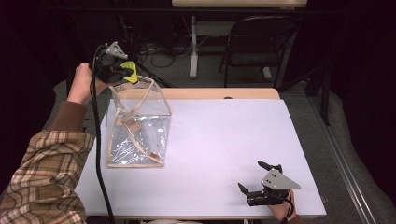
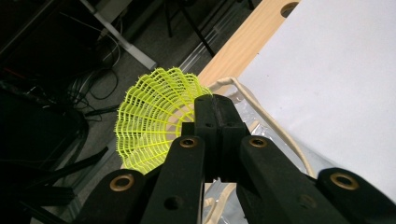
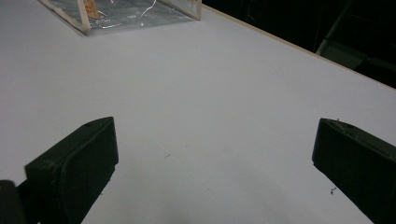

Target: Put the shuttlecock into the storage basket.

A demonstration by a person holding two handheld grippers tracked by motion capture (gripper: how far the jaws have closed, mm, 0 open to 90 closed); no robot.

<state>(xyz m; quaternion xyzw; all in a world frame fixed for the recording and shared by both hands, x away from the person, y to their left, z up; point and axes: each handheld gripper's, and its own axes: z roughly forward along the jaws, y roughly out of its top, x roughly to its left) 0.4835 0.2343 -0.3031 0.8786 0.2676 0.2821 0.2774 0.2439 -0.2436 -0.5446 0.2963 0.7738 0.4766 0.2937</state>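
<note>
A: Where's the shuttlecock [image 2: 154, 121]?

B: Pinched in the left gripper [image 1: 122, 71], jaws closed on its skirt, directly above the clear bag [image 1: 137, 123]'s open far rim; drop looks straight down.

A: Right gripper [image 1: 256, 178]?

B: Spread wide, empty, well apart. White table [image 1: 224, 140]; dark room, a chair [image 1: 259, 39].

Yellow net shuttlecock [image 2: 149, 119] is pinched in the left gripper [image 2: 215, 105], held up over top edge of clear bag [image 1: 137, 123] w/ tan trim, standing on table.
</note>
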